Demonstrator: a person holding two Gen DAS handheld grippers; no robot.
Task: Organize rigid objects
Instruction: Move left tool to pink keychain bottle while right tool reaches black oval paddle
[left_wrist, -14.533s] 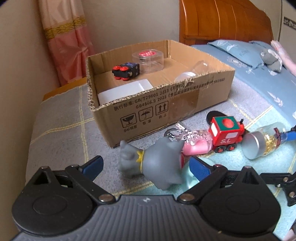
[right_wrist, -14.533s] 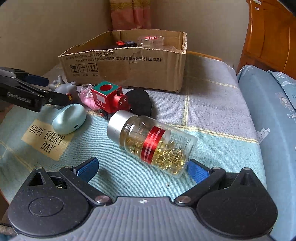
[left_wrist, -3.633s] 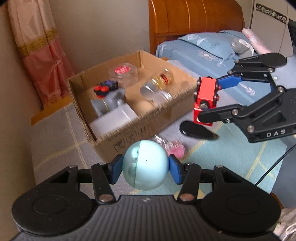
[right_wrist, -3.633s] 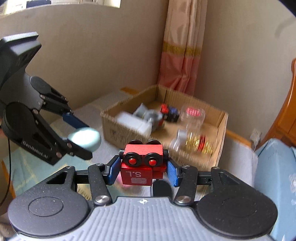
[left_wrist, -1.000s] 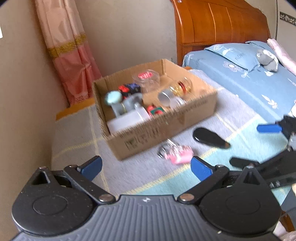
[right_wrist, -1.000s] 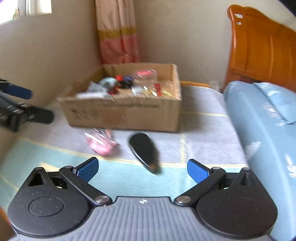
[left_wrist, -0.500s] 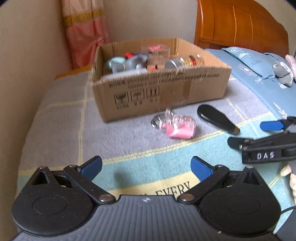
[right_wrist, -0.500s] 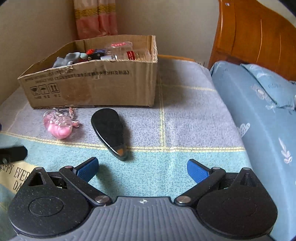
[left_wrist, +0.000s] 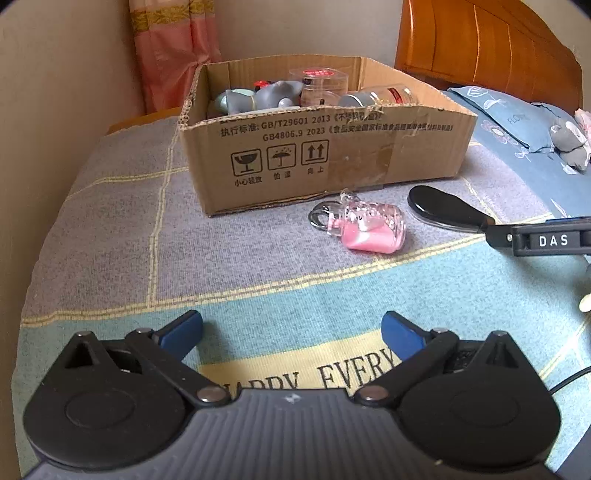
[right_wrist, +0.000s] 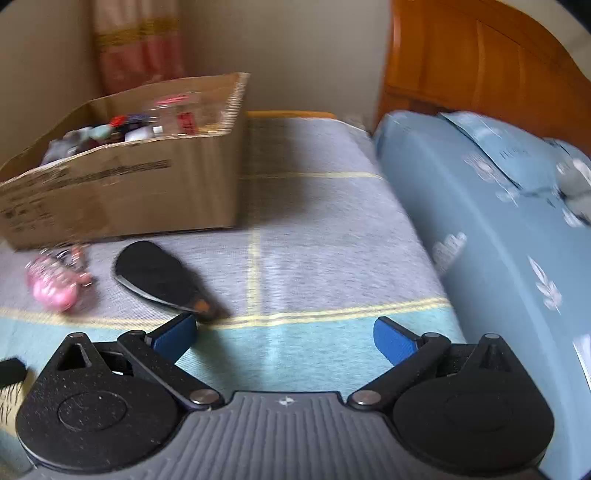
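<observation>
The right hand-held gripper (right_wrist: 284, 334), jaws wide and empty, hovers over the blanket (right_wrist: 314, 229). A black case (right_wrist: 159, 275) lies near its left fingertip, a pink keychain (right_wrist: 55, 282) beside it, before the blurred box (right_wrist: 122, 192).

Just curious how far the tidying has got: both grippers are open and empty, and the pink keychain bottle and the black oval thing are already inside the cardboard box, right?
Not quite. The left gripper and right gripper are open and empty, but the pink keychain bottle and black oval thing lie on the blanket before the cardboard box, as the left wrist view shows.
</observation>
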